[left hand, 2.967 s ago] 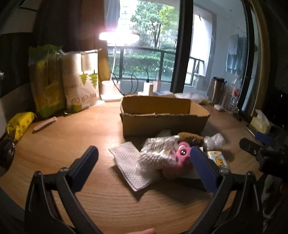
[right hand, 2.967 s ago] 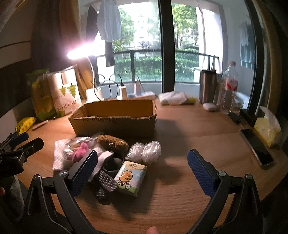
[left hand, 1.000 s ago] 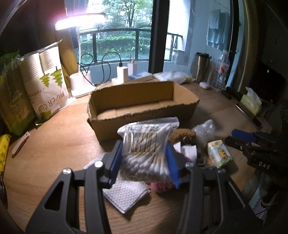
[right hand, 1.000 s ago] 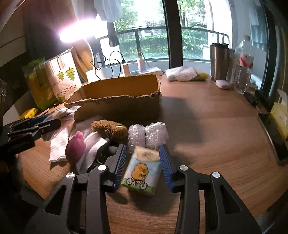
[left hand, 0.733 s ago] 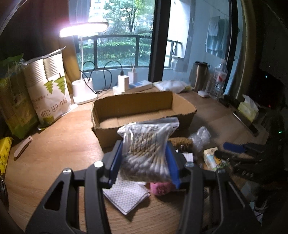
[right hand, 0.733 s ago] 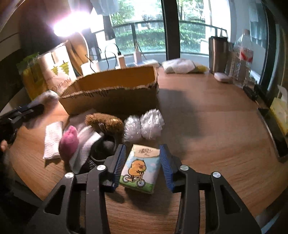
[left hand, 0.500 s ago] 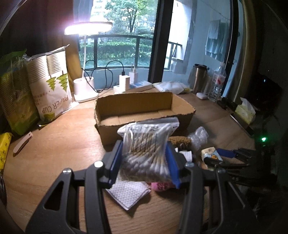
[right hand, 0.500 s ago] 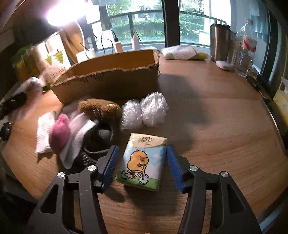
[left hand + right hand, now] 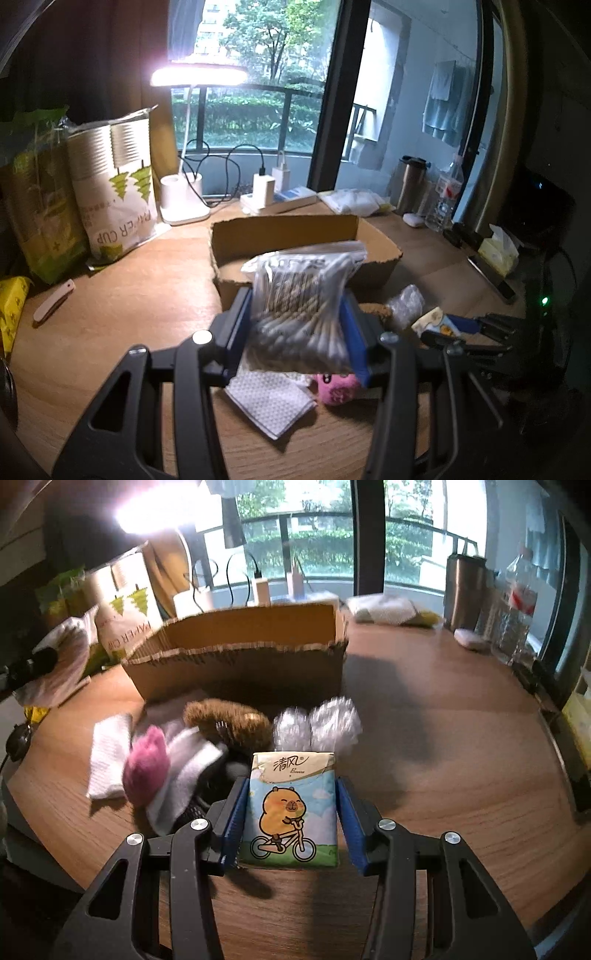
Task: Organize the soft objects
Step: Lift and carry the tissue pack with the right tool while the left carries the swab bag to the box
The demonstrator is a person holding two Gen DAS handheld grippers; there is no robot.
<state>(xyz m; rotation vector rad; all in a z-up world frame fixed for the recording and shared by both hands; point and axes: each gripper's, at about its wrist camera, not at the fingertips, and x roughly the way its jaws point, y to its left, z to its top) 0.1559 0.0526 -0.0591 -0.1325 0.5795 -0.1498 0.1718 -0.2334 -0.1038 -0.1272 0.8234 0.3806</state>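
My left gripper is shut on a clear bag of cotton swabs and holds it above the table, just in front of the open cardboard box. My right gripper has a tissue pack with a cartoon bear on a bicycle between its pads. Its jaws are closing, and the pads touch both sides of the pack. Left of the pack lie a pink plush, a brown furry toy, white cloths and two bubble-wrap balls. The box stands behind them.
A lit desk lamp, a paper-cup bag and a green bag stand at the back left. Chargers and cables sit behind the box. A steel flask, a water bottle and a tissue box line the right edge.
The left gripper has risen a little with the swab bag. The right jaws widened around the tissue pack, then closed onto its sides, and the pack now sits upright between the pads.
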